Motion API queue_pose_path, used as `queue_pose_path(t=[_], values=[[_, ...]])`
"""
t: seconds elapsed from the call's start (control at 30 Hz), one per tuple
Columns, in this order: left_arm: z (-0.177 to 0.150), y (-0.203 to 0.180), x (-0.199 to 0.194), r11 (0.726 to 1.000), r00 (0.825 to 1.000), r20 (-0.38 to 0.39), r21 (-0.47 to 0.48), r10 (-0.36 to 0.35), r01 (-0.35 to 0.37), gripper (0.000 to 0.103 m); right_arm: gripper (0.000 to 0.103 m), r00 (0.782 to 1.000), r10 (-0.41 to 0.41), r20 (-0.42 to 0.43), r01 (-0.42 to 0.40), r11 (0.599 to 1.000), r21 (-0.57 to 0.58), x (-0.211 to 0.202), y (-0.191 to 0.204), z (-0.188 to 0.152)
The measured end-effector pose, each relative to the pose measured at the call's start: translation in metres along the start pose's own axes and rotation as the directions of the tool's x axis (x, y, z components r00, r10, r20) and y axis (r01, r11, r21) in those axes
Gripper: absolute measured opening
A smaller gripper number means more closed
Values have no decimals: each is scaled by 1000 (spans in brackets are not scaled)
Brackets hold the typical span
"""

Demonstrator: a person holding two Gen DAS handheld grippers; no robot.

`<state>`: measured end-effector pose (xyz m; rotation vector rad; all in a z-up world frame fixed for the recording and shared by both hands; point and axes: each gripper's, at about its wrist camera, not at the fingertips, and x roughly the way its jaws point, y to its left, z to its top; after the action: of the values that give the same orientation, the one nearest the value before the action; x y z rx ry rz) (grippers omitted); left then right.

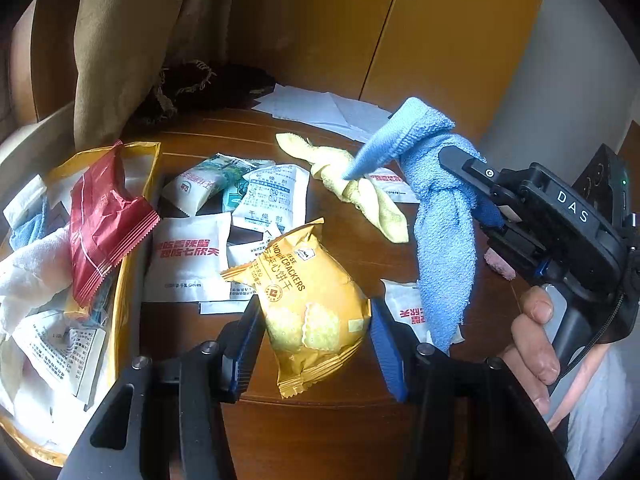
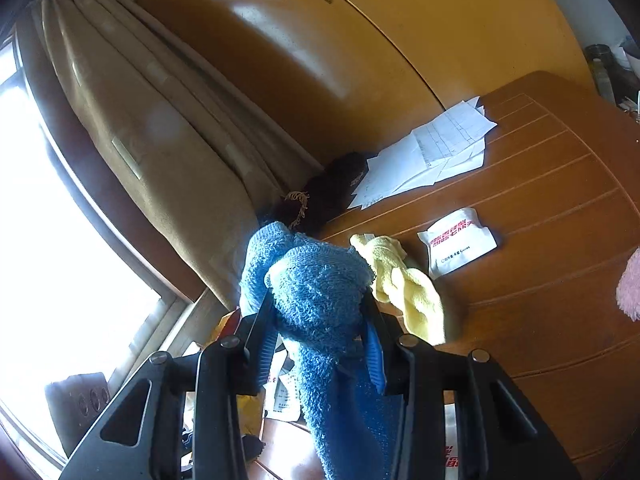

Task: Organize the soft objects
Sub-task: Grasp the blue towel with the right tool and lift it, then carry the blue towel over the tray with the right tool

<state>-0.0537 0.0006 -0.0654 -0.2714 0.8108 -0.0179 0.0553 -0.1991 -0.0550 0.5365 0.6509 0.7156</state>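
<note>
My left gripper (image 1: pixel 314 320) is shut on a yellow cracker packet (image 1: pixel 308 304) and holds it above the brown wooden table (image 1: pixel 360 420). My right gripper (image 2: pixel 316 312) is shut on a knotted blue towel (image 2: pixel 316 300); the left wrist view shows the towel (image 1: pixel 436 216) hanging from the right gripper (image 1: pixel 452 164) at the right. A knotted yellow towel (image 1: pixel 352 184) lies on the table beyond; it also shows in the right wrist view (image 2: pixel 404 284). A yellow bag (image 1: pixel 132 184) at the left holds a red packet (image 1: pixel 104 220), a white cloth (image 1: pixel 28 276) and sachets.
Several white sachets (image 1: pixel 188 260) lie mid-table, one (image 2: pixel 456 240) near the yellow towel. White papers (image 1: pixel 320 108) and a dark cloth (image 1: pixel 208 84) sit at the far edge. A pink cloth (image 2: pixel 630 288) lies right. A beige curtain (image 2: pixel 140 120) and wooden cabinet (image 2: pixel 360 40) stand behind.
</note>
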Motion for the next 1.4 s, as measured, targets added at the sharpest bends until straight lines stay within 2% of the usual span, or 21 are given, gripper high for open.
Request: queue_pose_path(t=[0.3, 0.6, 0.83, 1.0, 1.13, 1.27, 1.33, 1.4], values=[[1, 5, -11, 999, 999, 27, -26, -32, 33, 55, 37, 993, 80, 91, -82, 996, 21, -21, -2, 4], [4, 15, -33, 997, 996, 76, -56, -56, 61, 55, 37, 988, 116, 100, -121, 991, 50, -36, 14, 1], [6, 39, -60, 990, 986, 137, -96, -90, 104, 55, 37, 980, 161, 119, -168, 984, 51, -43, 40, 3], [6, 66, -73, 984, 983, 165, -149, -77, 102, 55, 37, 986, 118, 116, -126, 990, 62, -38, 58, 3], [8, 95, -91, 976, 978, 203, -197, -51, 91, 55, 37, 987, 142, 81, -147, 988, 53, -24, 75, -2], [14, 124, -108, 973, 972, 232, -232, 38, 18, 55, 37, 980, 196, 33, -198, 980, 39, -3, 105, -4], [15, 140, -114, 970, 970, 232, -245, 68, -10, 55, 37, 973, 232, -10, -232, 972, 41, 12, 124, -5], [12, 154, -119, 966, 965, 234, -252, 121, -60, 55, 37, 956, 286, -63, -282, 958, 59, 31, 142, -6]])
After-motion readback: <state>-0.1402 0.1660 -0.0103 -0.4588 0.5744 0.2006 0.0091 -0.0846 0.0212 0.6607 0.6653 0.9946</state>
